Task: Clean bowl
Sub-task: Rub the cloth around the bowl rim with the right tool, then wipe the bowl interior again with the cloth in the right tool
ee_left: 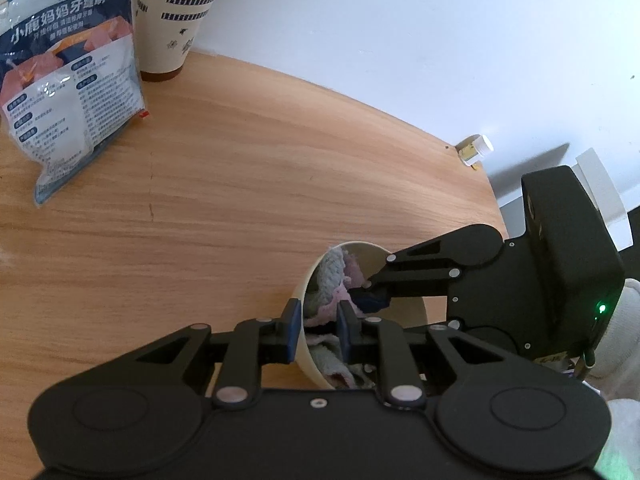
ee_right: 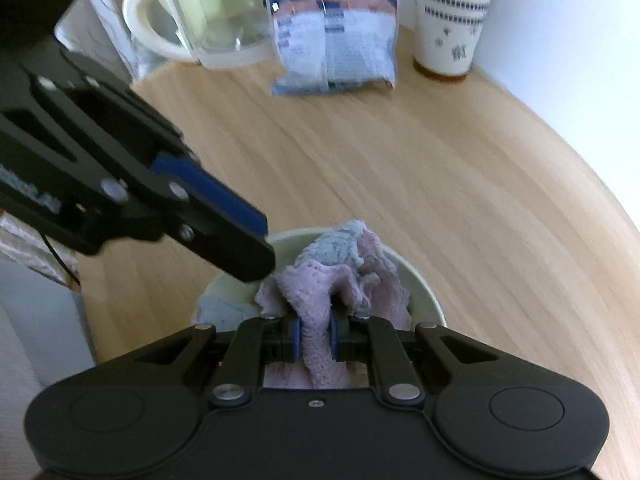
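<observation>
Clamped on the bowl's (ee_left: 306, 344) near rim, the left gripper (ee_left: 318, 330) steadies it on the wooden table (ee_left: 200, 200), apparently so the right gripper (ee_right: 314, 338), jaws pinching a pink-and-grey cloth (ee_right: 340, 272), can rub the inside.

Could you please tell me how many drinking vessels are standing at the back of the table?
2: a patterned paper cup at the back right by the wall, and a clear glass mug with a white handle at the back left; the printed pouch stands between them. Others may lie outside both views.
</observation>
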Available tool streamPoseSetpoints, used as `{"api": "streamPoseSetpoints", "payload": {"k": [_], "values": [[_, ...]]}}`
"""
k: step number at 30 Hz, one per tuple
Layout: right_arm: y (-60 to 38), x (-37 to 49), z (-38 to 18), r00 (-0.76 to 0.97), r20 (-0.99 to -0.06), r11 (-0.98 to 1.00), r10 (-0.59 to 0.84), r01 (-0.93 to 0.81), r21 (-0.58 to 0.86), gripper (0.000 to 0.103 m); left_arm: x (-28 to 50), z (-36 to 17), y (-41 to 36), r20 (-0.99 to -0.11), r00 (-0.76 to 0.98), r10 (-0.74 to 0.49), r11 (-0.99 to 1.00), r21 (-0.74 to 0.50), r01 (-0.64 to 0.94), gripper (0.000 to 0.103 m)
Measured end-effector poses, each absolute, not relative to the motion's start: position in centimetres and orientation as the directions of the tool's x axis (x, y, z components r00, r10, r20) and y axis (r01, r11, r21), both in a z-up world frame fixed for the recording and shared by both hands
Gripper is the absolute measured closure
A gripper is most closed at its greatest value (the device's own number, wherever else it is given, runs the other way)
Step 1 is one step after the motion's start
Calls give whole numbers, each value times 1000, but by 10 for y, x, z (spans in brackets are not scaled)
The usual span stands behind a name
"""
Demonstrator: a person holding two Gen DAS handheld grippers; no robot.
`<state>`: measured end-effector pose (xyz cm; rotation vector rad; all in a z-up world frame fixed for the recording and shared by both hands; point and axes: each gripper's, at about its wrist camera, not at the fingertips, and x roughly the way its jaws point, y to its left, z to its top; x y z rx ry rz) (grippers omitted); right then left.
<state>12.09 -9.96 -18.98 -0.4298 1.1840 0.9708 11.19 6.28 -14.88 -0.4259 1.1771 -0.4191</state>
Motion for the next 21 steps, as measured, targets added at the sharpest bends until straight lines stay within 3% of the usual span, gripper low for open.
{"api": "streamPoseSetpoints", "payload": {"k": [6,11,21], "values": [[-108,115,-181,81,-937,527,340,-842,118,88,118,-153,66,-804,312,-507,854,-519,50,85],[-117,112,-160,149,-892,531,427,-840,114,87,121,-156,60,-805,291,-516,851,-521,68,75],[-104,106,-162,230,-857,473,461,-881,19,88,120,-155,44,-820,274,-503,864,-467,190,79]]}}
